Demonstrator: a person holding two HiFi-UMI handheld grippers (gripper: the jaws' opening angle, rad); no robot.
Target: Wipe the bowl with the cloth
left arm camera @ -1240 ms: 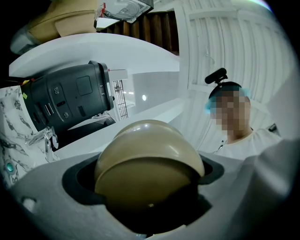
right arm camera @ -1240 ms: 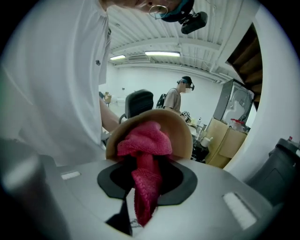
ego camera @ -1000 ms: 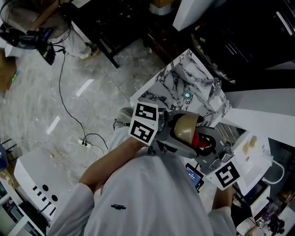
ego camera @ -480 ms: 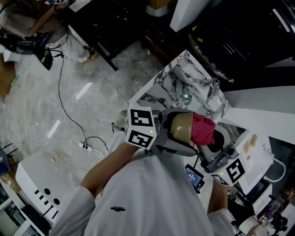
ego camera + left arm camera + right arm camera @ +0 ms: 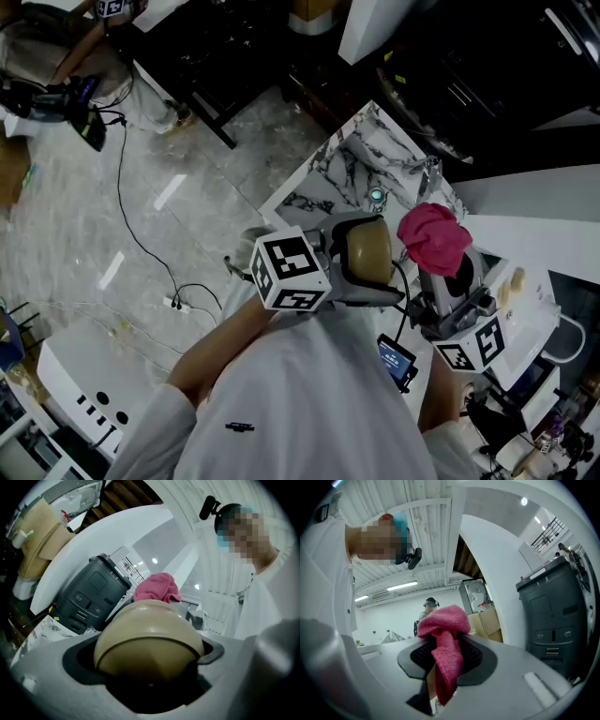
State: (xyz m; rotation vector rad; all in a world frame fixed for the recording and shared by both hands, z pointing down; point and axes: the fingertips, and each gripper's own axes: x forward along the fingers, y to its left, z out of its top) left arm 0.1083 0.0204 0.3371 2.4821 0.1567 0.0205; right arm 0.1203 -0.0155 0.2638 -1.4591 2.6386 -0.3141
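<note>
A tan bowl is clamped in my left gripper and held up over the marble table. In the left gripper view the bowl fills the space between the jaws, its rounded outside toward the camera. My right gripper is shut on a pink cloth, which stands just right of the bowl and apart from it. In the right gripper view the cloth bunches above the pads and hangs down between them. The same cloth peeks over the bowl in the left gripper view.
A small glass and a round teal-lit object stand on the marble table. A dark grey machine sits beyond the bowl. A white appliance lies at the right. Cables trail over the floor on the left.
The right gripper has drawn the pink cloth up and out of the bowl to its right side. The left gripper with the bowl has shifted slightly and turned.
</note>
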